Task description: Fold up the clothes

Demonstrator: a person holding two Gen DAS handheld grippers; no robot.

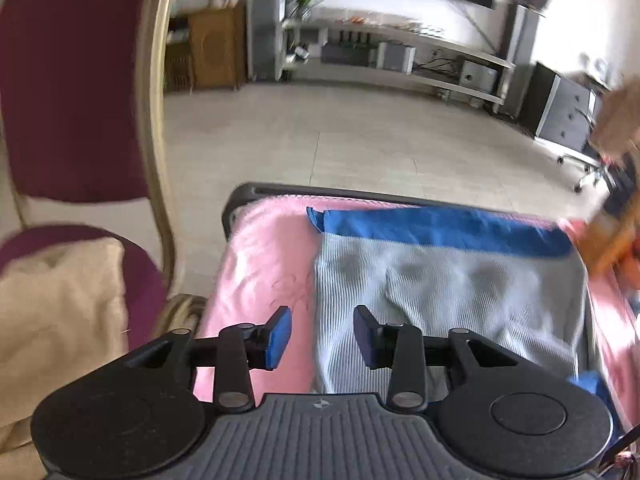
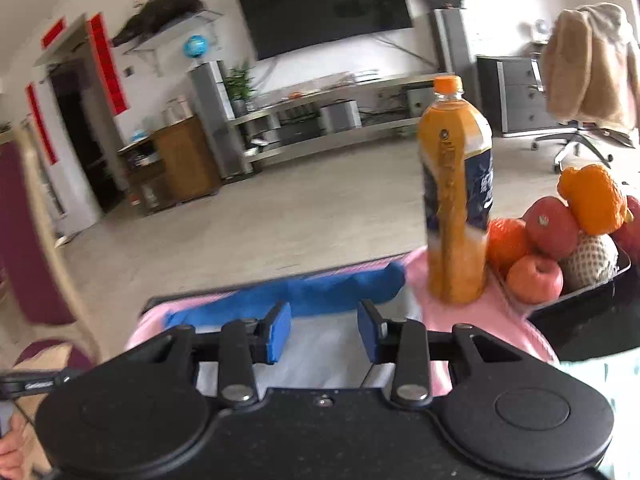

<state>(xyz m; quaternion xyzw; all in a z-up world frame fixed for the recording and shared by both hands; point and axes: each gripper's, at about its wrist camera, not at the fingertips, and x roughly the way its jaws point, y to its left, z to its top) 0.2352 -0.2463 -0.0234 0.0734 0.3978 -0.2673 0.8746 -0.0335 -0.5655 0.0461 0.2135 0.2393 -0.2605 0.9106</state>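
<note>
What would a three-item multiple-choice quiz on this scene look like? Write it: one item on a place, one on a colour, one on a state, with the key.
1. Where does the juice bottle stand?
A. on the floor
B. on the pink cloth, beside the fruit basket
C. on the chair

2. What colour is the garment at the far edge of the ribbed grey garment?
A. blue
B. green
C. black

3. How is the left gripper?
A. shut on the grey garment
B. shut on a bottle
C. open, nothing between its fingers

Key: B, the bottle is upright on the pink cloth next to the basket of fruit; A, the blue garment lies along the grey one's far edge; C, the blue pads stand apart above the fabric.
</note>
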